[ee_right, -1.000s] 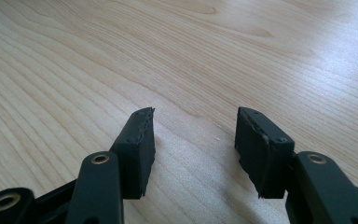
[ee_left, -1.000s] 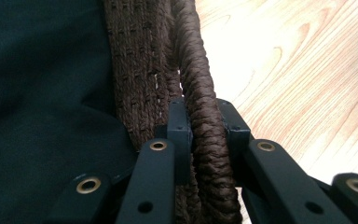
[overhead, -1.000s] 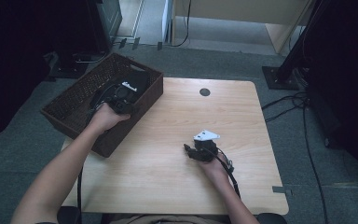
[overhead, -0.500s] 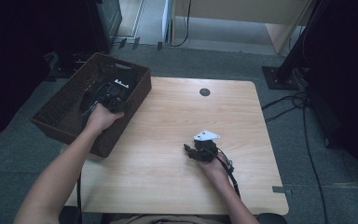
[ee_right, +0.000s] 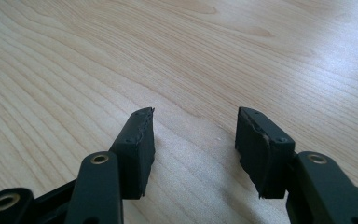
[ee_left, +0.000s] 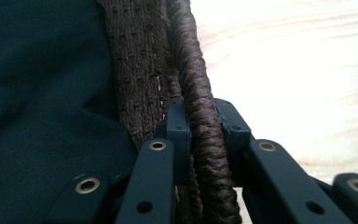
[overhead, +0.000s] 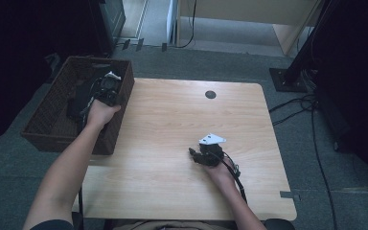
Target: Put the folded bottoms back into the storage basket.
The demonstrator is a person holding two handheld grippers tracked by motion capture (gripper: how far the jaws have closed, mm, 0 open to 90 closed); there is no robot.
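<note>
High view: the basket [overhead: 52, 115] has shifted left, off the table [overhead: 172, 124], since a second ago. The left gripper [ee_left: 204, 140] pinches its rim, so the drag is under way. The right gripper [ee_right: 193, 140] rests with jaws spread, empty.

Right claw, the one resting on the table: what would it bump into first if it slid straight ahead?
Probably nothing: ahead of the right claw, its jaws open and empty, lies bare wooden table as far as its view reaches.

basket [overhead: 48, 117]: dark brown wicker, woven pattern, twisted rope-like rim
cloth [ee_left: 37, 93] in basket: plain dark teal-black
desk [overhead: 172, 124]: pale wood with fine wavy grain; small round black spot [overhead: 210, 94] near far edge
left hand-held gripper [ee_left: 204, 140]: black, brass-coloured rivets
right hand-held gripper [ee_right: 193, 135]: black, brass-coloured rivets, pale grey plate on top
floor [overhead: 316, 158]: grey-green carpet, black cables across it
</note>
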